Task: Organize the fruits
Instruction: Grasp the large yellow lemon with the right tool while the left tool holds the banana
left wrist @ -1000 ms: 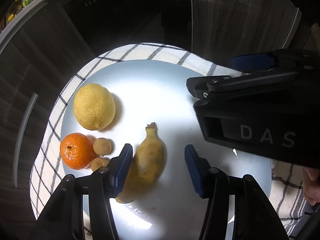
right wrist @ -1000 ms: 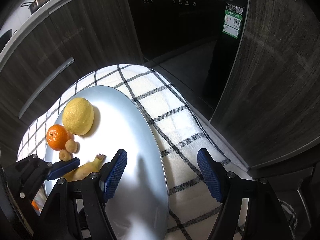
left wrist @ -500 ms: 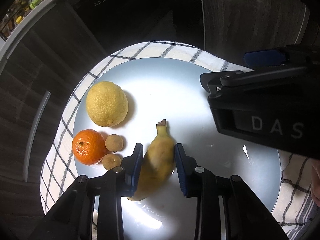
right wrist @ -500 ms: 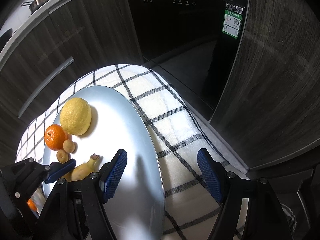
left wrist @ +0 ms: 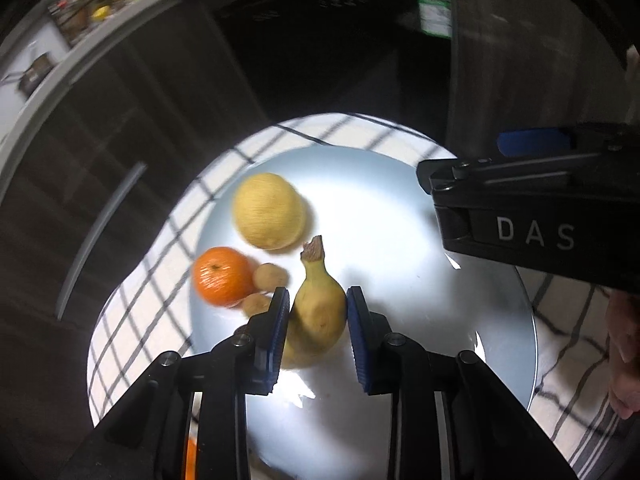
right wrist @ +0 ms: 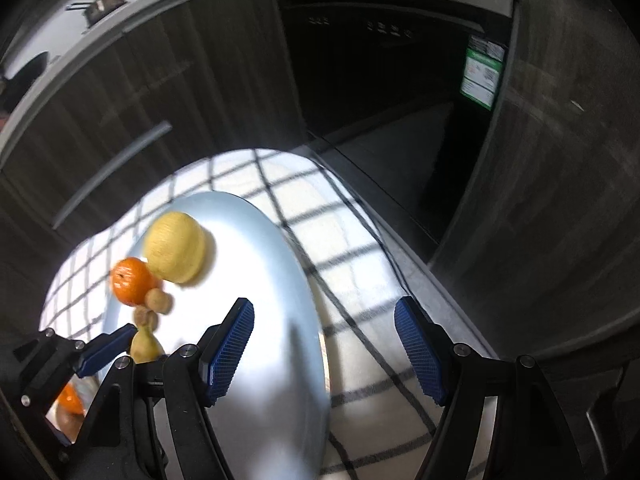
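Banana [left wrist: 318,312] sits pinched between the left gripper [left wrist: 318,332] fingers, which have just closed onto its sides above the pale round plate [left wrist: 400,216]. Lemon [left wrist: 268,210], orange [left wrist: 222,276] and two small brown fruits [left wrist: 270,276] cluster beside it. The right gripper [right wrist: 324,344] fingers stand wide apart, empty, over the plate's edge and checked cloth [right wrist: 352,248].

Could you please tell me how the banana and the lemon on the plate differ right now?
The banana is long and tapers to a brown stem; the lemon is round and stubby. The banana is clamped between the pads of the left hand-held gripper, whose jaws have just been closing on it; the lemon lies free, untouched. The banana is nearer the camera, the lemon farther back beside the orange. Both are yellow and over the same plate.
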`<state>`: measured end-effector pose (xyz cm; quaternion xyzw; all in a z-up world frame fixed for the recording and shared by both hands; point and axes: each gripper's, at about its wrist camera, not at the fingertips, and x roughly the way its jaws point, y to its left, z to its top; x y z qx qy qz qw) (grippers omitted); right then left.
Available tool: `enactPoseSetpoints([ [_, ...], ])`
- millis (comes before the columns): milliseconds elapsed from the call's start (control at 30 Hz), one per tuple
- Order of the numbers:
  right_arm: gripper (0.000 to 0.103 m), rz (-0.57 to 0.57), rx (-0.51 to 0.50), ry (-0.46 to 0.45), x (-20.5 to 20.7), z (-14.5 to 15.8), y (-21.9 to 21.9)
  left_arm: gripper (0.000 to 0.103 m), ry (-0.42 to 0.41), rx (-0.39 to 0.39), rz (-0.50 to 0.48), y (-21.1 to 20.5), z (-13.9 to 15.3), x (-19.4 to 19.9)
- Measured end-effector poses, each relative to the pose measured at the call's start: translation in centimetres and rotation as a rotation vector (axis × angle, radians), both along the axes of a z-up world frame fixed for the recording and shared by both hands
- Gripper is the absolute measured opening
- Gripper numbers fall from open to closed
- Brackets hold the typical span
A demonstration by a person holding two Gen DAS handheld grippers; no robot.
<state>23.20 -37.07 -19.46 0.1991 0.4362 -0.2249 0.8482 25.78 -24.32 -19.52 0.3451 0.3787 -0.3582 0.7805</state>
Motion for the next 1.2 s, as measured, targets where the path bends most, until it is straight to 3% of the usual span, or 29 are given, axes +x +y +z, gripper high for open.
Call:
enactPoseSetpoints([
  [333,0.074,0.237,0.059,-0.057,4.3,1.4,1.0,0.029,-0.088,-0.128,0.275,3.0,2.9,0.8],
  [467,0.074,0.314,0.093,-0.049,7.1,1.4,1.9,0.029,-0.083,-0.173,0.366,4.2,3.4,1.9],
  [700,0.074,0.338,0.121,0.011,11.2,0.3,3.0,0.029,-0.035,-0.234,0.487,6.1,3.5,4.1],
  [1000,0.073,0.315,0.159,0.078,13.3,-1.6,3.4,0.029,-0.003,-0.26,0.526,6.5,3.2,5.6],
  [1200,0.064,0.314,0.196,0.097,13.7,-2.7,3.3,0.029,0.013,-0.275,0.533,6.9,3.1,5.9],
])
